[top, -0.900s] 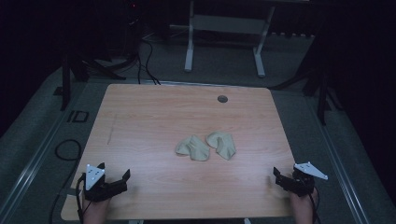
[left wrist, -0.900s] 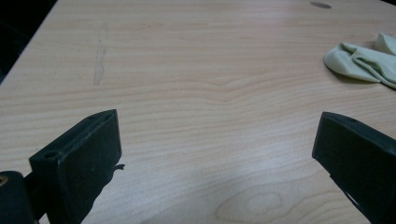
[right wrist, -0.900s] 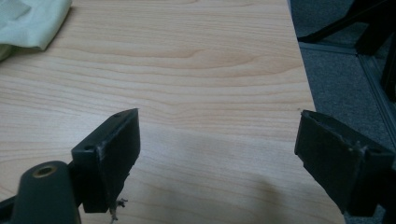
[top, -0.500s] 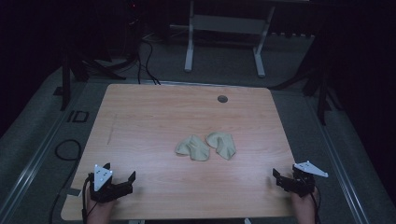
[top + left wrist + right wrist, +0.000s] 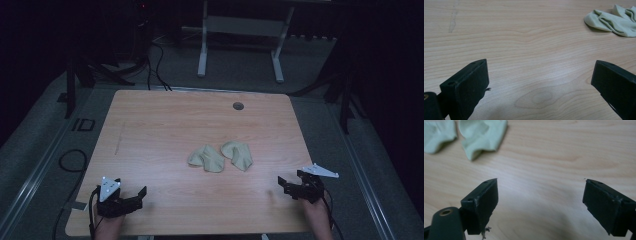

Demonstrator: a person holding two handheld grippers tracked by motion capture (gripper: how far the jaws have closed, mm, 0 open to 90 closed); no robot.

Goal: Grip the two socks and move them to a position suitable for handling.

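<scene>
setting: lab / recording studio, not a home
lighting: dark room, light falls on the wooden table alone
floor: grey carpet, black cables trailing at 11 o'clock
stands: black tripod legs at 10 o'clock, more at 2 o'clock
furniture: white metal frame at 12 o'clock, behind the table
desk: office type, round cable grommet near the far edge
markings: tape patch on the floor at 9 o'clock

Bare wooden table is seen between the wide-spread jaws of the left gripper; pale green socks are seen beyond the right-hand jaw.
</scene>
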